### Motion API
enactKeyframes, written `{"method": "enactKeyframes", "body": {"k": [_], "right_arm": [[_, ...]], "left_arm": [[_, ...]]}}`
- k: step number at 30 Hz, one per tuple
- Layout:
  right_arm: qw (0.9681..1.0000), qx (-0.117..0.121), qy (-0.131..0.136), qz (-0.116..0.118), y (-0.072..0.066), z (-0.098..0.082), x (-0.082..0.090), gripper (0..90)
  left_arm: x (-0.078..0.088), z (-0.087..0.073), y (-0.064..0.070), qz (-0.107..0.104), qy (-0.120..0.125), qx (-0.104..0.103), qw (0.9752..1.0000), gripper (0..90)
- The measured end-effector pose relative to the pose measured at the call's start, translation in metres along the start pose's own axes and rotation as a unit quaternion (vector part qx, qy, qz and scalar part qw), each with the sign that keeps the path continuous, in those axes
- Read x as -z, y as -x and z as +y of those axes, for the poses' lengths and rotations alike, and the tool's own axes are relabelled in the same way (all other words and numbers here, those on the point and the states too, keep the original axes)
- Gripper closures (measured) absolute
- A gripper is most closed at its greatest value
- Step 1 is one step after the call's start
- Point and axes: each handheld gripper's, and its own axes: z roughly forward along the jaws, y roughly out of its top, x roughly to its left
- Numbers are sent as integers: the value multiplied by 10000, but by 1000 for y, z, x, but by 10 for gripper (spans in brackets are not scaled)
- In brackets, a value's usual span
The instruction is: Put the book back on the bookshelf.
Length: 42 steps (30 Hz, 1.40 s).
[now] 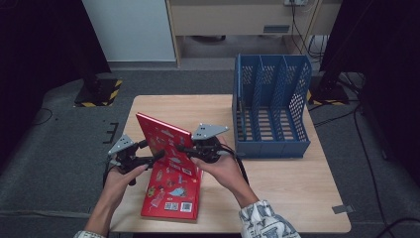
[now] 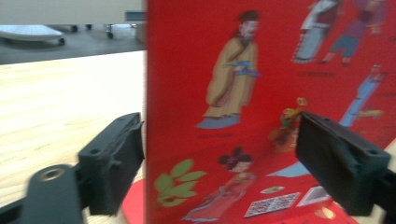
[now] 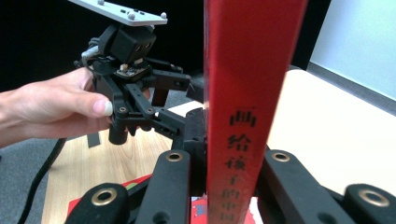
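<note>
Currently you stand one red book (image 1: 163, 141) upright on another lying on the worktop (image 1: 292, 198): right gripper (image 1: 184, 149) jaws clamp its spine, left gripper (image 1: 157, 155) jaws wide astride its edge. Next: lift toward blue rack (image 1: 270, 106).

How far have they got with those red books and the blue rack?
Early on. Nothing looks filed: the blue rack shows no book. In hand: the right gripper is clamped on the spine of an upright red book; the left gripper stands open around its edge. A second red book lies flat, untouched.
</note>
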Motion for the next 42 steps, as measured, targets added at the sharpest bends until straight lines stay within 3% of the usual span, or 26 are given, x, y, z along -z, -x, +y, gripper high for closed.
{"method": "enactKeyframes", "body": {"k": [10,20,29,42], "right_arm": [[9990,-98,416,-123,-4,5,-2,660],[9974,-228,676,-130,-3,13,-4,629],[9961,-318,824,-48,1,17,-4,693],[9946,-396,955,115,1,17,-8,743]], "left_arm": [[6,1,7,166,-133,27,9998,178],[7,1,14,295,-195,42,9994,184],[6,1,17,324,-233,69,9992,215],[5,2,19,275,-253,77,9993,192]]}}
